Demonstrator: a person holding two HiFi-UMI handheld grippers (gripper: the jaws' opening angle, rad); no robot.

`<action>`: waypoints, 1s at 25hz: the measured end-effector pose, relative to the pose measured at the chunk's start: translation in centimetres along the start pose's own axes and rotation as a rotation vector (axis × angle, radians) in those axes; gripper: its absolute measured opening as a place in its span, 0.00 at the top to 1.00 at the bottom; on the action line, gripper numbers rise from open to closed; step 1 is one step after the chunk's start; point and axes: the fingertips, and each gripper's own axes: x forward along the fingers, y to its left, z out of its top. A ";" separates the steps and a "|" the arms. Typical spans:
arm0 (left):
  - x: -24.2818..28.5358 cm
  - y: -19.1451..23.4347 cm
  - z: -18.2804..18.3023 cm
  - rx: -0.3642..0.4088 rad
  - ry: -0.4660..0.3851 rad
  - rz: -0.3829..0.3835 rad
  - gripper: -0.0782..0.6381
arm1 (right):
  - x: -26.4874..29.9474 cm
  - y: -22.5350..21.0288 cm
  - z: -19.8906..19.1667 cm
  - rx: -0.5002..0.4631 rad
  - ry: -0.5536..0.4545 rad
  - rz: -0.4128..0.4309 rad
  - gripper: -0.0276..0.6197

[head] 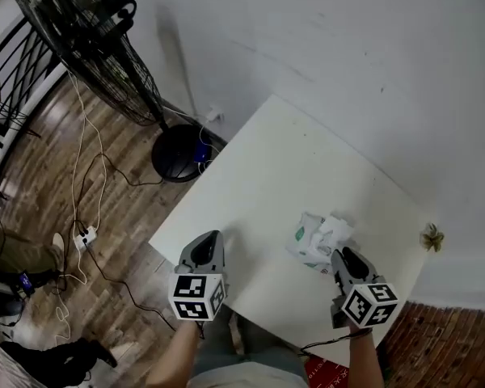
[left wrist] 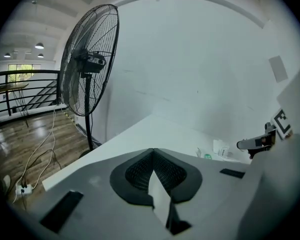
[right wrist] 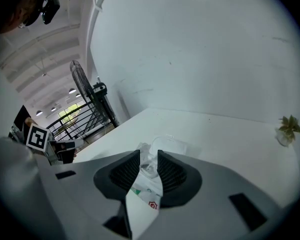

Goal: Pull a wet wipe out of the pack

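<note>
Nearest, the left tongs (left wrist: 152,151) are clenched on nothing and hover well left of the pack (head: 314,245), so nothing pins it to the worktop (head: 275,168). The right tongs (right wrist: 149,153) sit at the pack's near end, apparently pinched on the crumpled wet wipe (right wrist: 149,166) sticking out of its opening. A pull from here may well lift or drag the whole light pack. Too shallow a pinch could tear or slip off the tuft, and the next wipes might trail out behind.
</note>
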 end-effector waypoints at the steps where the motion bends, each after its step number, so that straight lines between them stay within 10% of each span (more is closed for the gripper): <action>1: -0.1 0.2 -0.3 -0.008 0.000 0.008 0.89 | 0.2 0.0 -0.2 -0.013 0.014 0.010 0.79; 14: -1.9 2.5 -2.8 -0.049 0.002 0.102 0.89 | 0.8 0.6 -2.6 -0.231 0.204 0.163 0.79; 25: -2.9 2.5 -4.3 -0.010 0.024 0.123 0.89 | 1.3 0.1 -2.1 -0.610 0.299 0.292 0.82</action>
